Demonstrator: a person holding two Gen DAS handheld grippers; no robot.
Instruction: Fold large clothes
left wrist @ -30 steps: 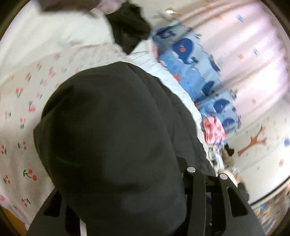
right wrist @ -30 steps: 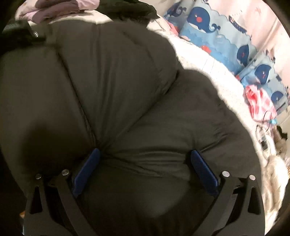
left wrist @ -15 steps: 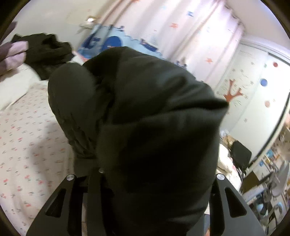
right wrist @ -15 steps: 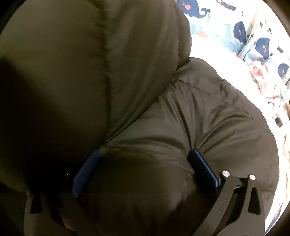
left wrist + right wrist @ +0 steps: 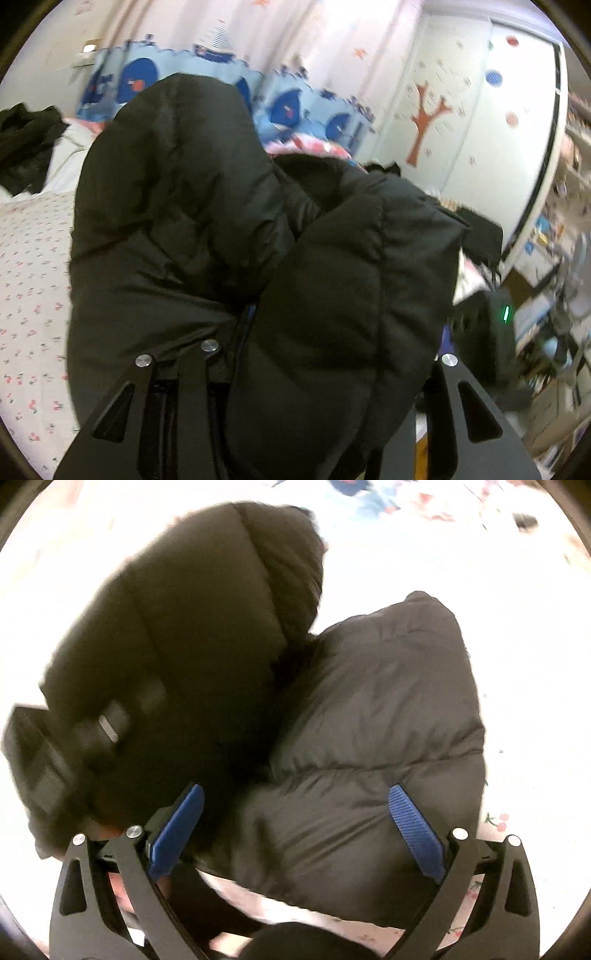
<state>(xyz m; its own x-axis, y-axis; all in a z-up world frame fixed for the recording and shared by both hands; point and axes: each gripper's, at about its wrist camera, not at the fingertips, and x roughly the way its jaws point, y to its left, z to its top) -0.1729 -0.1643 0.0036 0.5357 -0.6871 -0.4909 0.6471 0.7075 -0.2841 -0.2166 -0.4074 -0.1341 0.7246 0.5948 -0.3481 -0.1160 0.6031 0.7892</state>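
Observation:
A black puffer jacket point(image 5: 177, 206) fills the left wrist view, bunched in thick folds and lifted above the bed. My left gripper point(image 5: 343, 332) is shut on a fat fold of it, and the padding hides most of both fingers. In the right wrist view the same jacket point(image 5: 388, 701) hangs over the pale sheet. My right gripper point(image 5: 295, 827) is shut on a puffy panel, with its blue pads point(image 5: 413, 827) pressing into the fabric from both sides. The jacket's left half is blurred.
The bed sheet point(image 5: 29, 295) with a small cherry print lies at the left. A pile of dark clothes point(image 5: 26, 147) sits at its far end by whale-print cushions point(image 5: 140, 77). A white wardrobe point(image 5: 461, 122) with a tree decal and cluttered shelves point(image 5: 554, 314) stand at the right.
Both grippers have swung sideways and rolled, carrying the jacket. The left view now faces the wardrobe side instead of the bed. The jacket has come up off the sheet and bunched together.

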